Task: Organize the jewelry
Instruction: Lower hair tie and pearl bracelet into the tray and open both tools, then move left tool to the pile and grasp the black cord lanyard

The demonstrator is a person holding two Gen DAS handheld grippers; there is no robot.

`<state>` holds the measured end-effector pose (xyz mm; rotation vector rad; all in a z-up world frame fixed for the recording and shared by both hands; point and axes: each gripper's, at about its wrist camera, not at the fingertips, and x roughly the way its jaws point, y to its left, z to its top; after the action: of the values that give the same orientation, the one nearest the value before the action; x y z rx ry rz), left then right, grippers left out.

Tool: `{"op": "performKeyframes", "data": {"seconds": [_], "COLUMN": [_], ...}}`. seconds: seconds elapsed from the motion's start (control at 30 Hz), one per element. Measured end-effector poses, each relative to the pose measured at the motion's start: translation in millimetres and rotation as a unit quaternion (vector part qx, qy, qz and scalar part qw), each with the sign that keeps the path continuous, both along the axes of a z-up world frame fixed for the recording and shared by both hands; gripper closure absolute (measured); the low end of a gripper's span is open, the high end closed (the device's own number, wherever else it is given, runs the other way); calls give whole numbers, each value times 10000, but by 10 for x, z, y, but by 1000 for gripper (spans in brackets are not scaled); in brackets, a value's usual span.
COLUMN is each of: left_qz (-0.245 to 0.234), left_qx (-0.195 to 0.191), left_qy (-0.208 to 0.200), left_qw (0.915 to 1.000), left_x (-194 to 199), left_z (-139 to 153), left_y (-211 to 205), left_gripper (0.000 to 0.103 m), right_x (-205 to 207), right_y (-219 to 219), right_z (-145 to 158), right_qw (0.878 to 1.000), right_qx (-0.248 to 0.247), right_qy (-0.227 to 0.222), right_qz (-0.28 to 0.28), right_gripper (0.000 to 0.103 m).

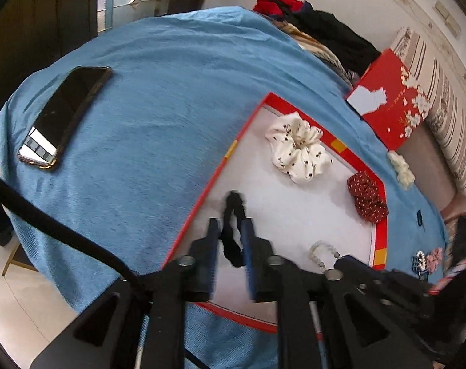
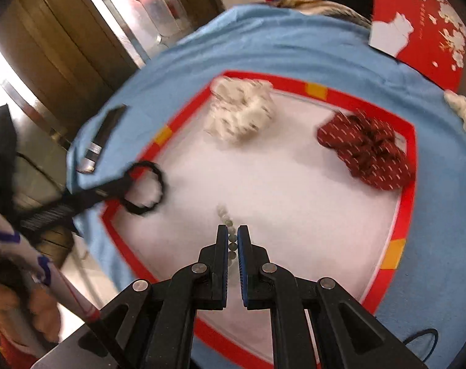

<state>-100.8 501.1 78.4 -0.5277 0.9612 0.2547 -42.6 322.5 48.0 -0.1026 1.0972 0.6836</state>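
Black elastic — a hair tie (image 1: 233, 230) — hung between the left gripper (image 1: 231, 224), its jaws slightly parted and looking slack on the band, over the white floor of the red-rimmed tray (image 1: 379, 240) on the blue-covered tabletop (image 1: 156, 107). From the right wrist, the right gripper (image 2: 232, 230) was clamped on a bead bracelet (image 2: 229, 233) dangling over the same tray (image 2: 408, 190); swung hard, the strand could slip out — or snag the red scrunchie (image 2: 368, 153).
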Motion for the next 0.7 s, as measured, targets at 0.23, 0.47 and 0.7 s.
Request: {"op": "performKeyframes", "data": {"seconds": [0.23, 0.47, 0.7], "left_qz": [260, 2, -1027], "left_qx": [192, 496, 427], "left_qy": [-245, -304, -441], "left_qw": [9992, 9983, 9928], "left_x": [-168, -242, -193], "left_z": [197, 391, 491], "left_y": [-2, -360, -1187], "left_gripper": [66, 62, 59], "right_x": [-15, -120, -247], "right_y": [-398, -1213, -2233], "right_z": [57, 409, 431], "right_qw": [9996, 9961, 9859], "right_qx": [-133, -1, -249], "right_qy": [-172, -575, -766], "right_qz": [-190, -664, -1464], "right_gripper": [65, 58, 54]}}
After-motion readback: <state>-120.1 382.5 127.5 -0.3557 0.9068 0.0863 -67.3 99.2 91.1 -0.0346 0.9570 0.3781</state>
